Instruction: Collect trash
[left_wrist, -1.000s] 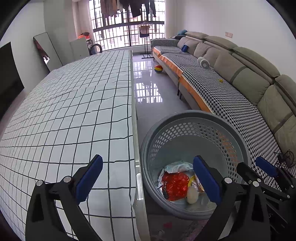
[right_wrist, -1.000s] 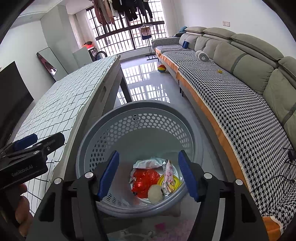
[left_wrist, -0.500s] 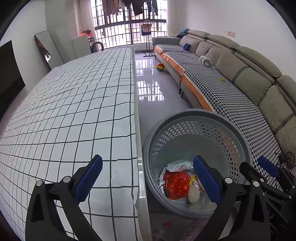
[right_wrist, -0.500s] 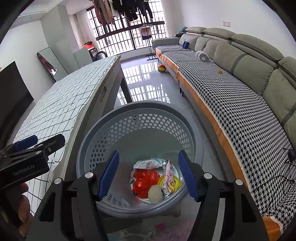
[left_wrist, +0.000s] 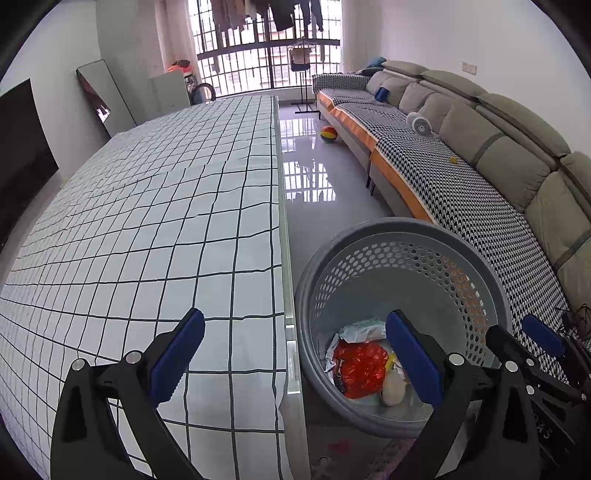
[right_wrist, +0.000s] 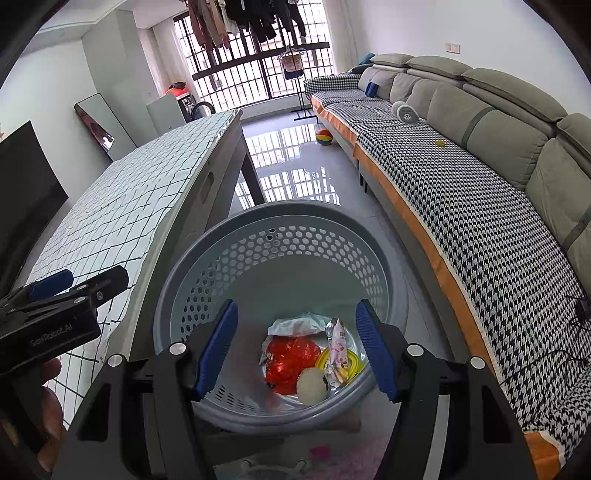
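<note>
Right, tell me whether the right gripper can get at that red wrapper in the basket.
Probably yes. The right gripper is open and empty above the basket, and the red wrapper lies exposed on top, nothing covering it.

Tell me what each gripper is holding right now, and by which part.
Nothing is held. The left gripper is open over the table edge; the right gripper is open above the basket, with no trash between its fingers.
</note>
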